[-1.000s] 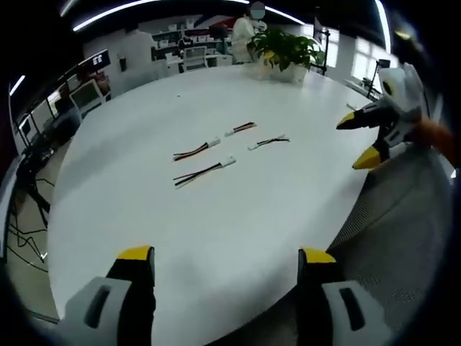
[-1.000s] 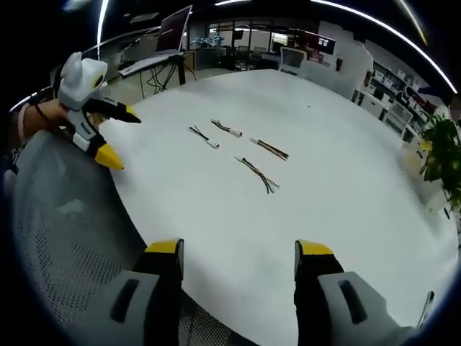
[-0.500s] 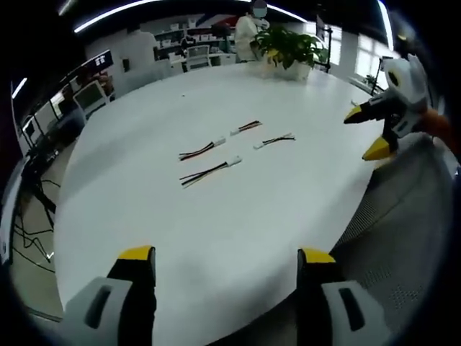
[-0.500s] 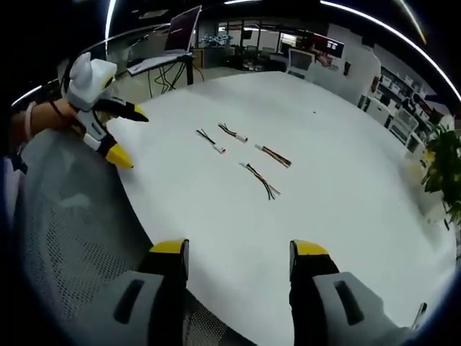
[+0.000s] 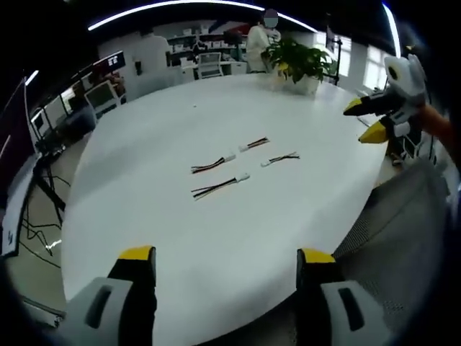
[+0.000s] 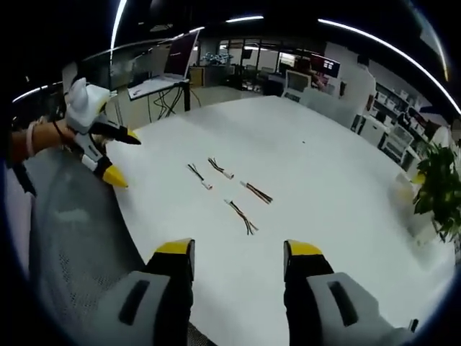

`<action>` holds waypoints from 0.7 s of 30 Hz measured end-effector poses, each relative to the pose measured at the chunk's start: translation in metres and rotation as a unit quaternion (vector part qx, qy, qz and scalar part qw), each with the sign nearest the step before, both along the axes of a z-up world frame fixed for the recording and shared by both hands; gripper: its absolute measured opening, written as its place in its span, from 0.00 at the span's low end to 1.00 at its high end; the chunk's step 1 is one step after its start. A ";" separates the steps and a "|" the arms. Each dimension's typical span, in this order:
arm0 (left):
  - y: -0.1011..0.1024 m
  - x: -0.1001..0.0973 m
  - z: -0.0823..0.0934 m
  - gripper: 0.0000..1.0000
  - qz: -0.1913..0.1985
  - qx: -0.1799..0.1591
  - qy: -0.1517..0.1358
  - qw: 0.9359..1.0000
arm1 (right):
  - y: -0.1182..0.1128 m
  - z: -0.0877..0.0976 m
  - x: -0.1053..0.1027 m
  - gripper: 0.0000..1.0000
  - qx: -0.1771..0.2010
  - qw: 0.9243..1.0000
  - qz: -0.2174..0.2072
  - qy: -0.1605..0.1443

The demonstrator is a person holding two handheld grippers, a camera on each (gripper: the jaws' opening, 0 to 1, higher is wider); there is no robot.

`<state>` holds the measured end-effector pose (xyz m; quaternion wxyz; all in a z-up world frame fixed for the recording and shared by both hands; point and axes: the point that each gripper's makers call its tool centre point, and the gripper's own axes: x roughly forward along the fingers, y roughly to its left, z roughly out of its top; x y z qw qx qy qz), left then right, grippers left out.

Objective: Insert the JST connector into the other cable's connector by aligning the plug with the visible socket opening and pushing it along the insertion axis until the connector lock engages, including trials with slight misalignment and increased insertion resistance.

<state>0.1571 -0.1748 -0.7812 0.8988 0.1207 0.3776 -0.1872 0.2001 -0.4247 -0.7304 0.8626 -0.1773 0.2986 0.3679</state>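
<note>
Four short JST cables (image 5: 220, 187) lay loose near the middle of the white table (image 5: 158, 238), well apart from both tools; the left gripper (image 5: 225, 254) and the right gripper (image 6: 238, 249) each stood with jaws spread wide, empty, above the near table edge.

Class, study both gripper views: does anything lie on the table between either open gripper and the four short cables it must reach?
Nothing visible does. Bare white table separates the left gripper and the right gripper from the four cables, which lie apart in a loose cluster mid-table.
</note>
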 end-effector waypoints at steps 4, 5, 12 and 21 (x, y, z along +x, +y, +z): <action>0.010 0.013 0.017 0.77 -0.016 0.041 -0.023 0.999 | 0.003 0.015 0.013 0.46 0.010 1.000 0.009 -0.017; 0.010 0.016 0.021 0.77 -0.019 0.045 -0.027 0.998 | 0.003 0.018 0.015 0.45 0.011 1.000 0.010 -0.020; 0.006 0.043 0.049 0.76 -0.016 0.024 -0.048 0.998 | 0.014 0.038 0.032 0.40 0.028 0.998 0.037 -0.037; -0.003 0.070 0.056 0.75 -0.033 0.029 -0.058 0.997 | 0.023 0.052 0.049 0.38 0.025 0.996 0.074 -0.054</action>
